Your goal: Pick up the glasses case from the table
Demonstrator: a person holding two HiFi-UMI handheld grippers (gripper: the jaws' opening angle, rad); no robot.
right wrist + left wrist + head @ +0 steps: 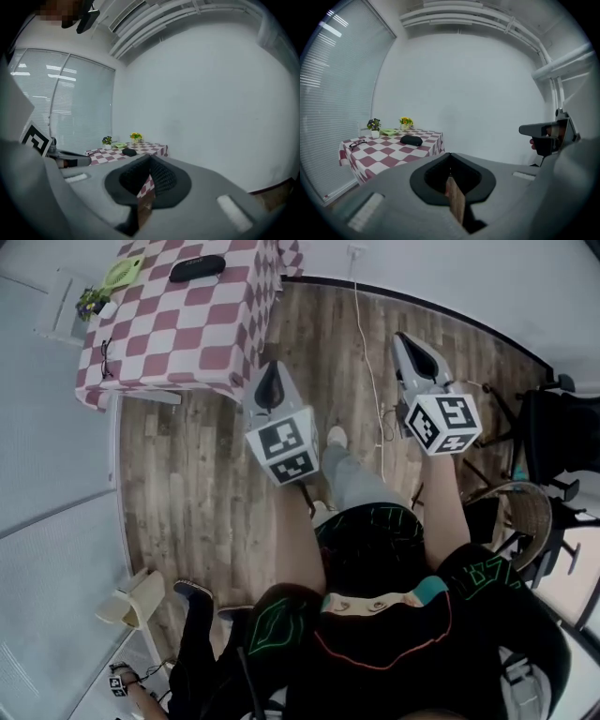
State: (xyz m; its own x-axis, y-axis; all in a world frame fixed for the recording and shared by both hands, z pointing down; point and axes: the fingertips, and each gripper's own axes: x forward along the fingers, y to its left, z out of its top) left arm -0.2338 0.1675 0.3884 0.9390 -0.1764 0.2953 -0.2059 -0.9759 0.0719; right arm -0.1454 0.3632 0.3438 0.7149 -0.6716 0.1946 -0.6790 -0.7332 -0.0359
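The black glasses case (197, 268) lies on the far part of a table with a red and white chequered cloth (150, 343) at the top left of the head view. It also shows small in the left gripper view as the case (411, 139) and in the right gripper view as the case (129, 152). My left gripper (269, 376) hangs over the wooden floor just right of the table's near corner, well short of the case. My right gripper (410, 343) is farther right. Both point level toward the table, with jaws shut on nothing.
On the table also lie spectacles (105, 360), a green dish (122, 273) and small flower pots (89, 304). A white cable (367, 362) runs across the floor. Dark chairs (553, 446) and a wicker seat (525, 517) stand at the right. Window blinds (333, 93) line the left wall.
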